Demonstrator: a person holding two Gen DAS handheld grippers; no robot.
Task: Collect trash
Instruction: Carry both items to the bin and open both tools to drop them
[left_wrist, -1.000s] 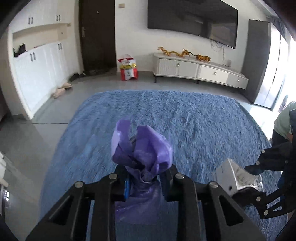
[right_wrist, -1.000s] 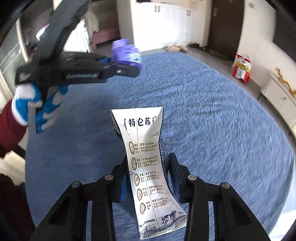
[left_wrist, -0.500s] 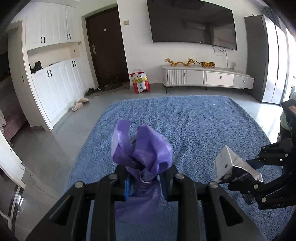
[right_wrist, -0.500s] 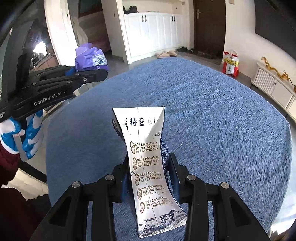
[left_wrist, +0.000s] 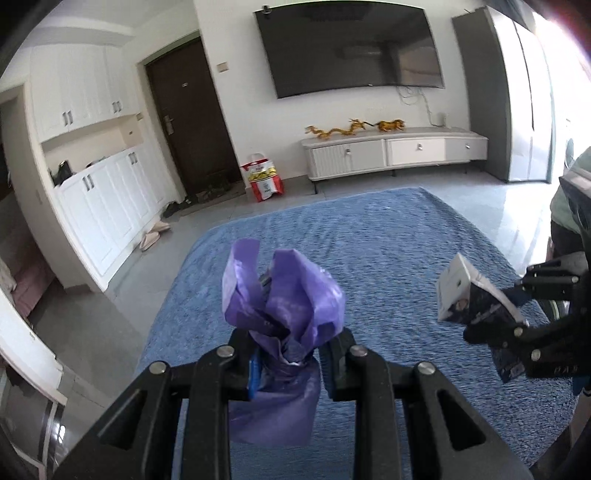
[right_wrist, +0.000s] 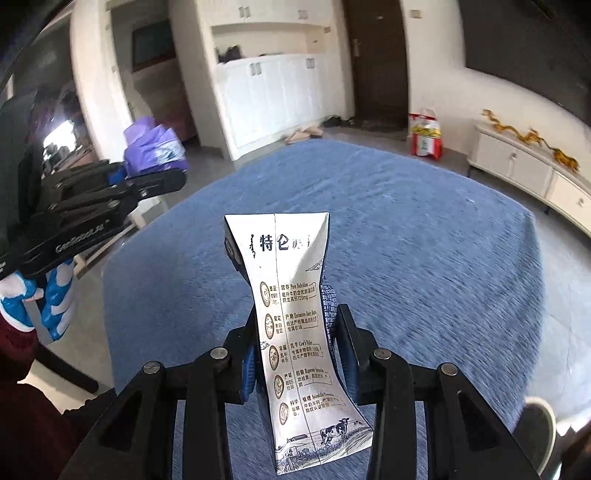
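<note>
Left tongs (left_wrist: 290, 363) pinch a crumpled purple plastic bag (left_wrist: 282, 306) at its gathered neck; bunched top flares up above the fingers, rest of the bag hangs below them. Right tongs (right_wrist: 297, 360) clamp a squashed white milk carton with printed text and a cow drawing (right_wrist: 295, 332) around its middle, carton upright, top edge flared wide, base flared out below the fingers. Both items held in the air over a blue shaggy carpet (left_wrist: 369, 258), not touching it.

Left wrist view: the right tongs (left_wrist: 517, 332) enter from the right edge with the carton (left_wrist: 458, 291) tilted, near the bag but apart from it. Right wrist view: the left tongs (right_wrist: 147, 181) sit at upper left with the purple bag (right_wrist: 155, 147) poking past the tips, held by a hand in a blue-and-white glove (right_wrist: 37, 302) with a dark red sleeve.

Background: dark wall-mounted TV (left_wrist: 351, 48), white low TV cabinet (left_wrist: 391, 151) with gold dragon figurines (left_wrist: 340, 129) on top, red and white bag on the floor (left_wrist: 263, 177) beside a dark brown door (left_wrist: 192, 122), white cupboards (left_wrist: 107, 199), slippers on the grey floor (left_wrist: 153, 236).
</note>
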